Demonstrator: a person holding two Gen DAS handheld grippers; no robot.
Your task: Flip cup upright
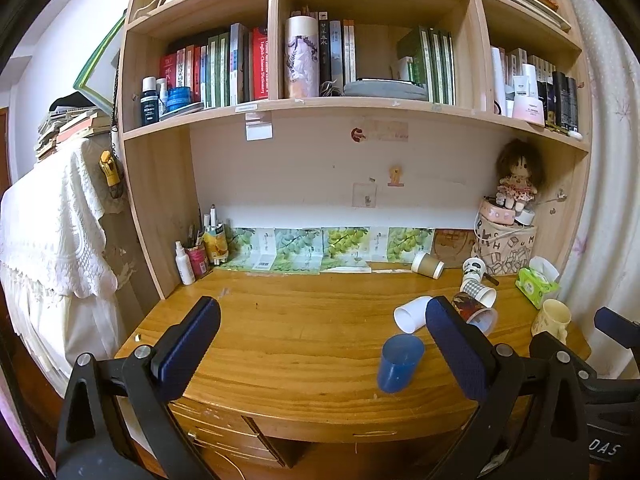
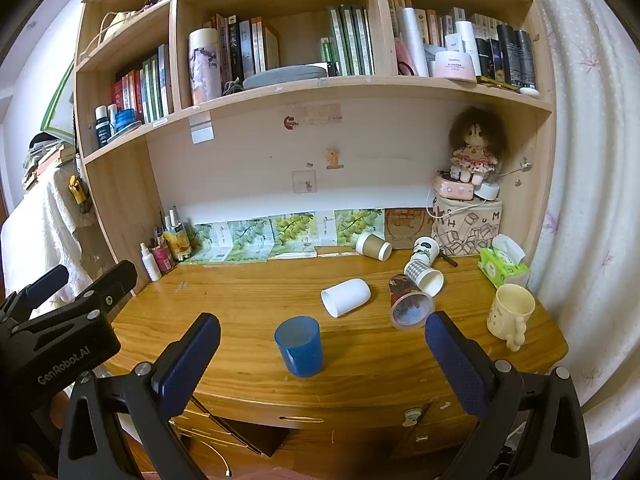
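A blue plastic cup (image 2: 299, 346) stands upright near the desk's front edge; it also shows in the left wrist view (image 1: 400, 362). Behind it a white cup (image 2: 346, 297) lies on its side, also in the left wrist view (image 1: 412, 314). To its right lie a patterned cup with a clear rim (image 2: 410, 302), a checked paper cup (image 2: 424, 274), a white printed cup (image 2: 425, 249) and a brown paper cup (image 2: 373, 245). My right gripper (image 2: 322, 354) is open, held before the desk around the blue cup's position. My left gripper (image 1: 322, 350) is open and empty, left of the blue cup.
A cream mug (image 2: 510, 314) stands upright at the desk's right. A green tissue pack (image 2: 503, 266), a fabric bag with a doll (image 2: 466, 224) and bottles at the back left (image 2: 164, 254) line the wooden desk (image 2: 240, 312). Shelves of books hang above.
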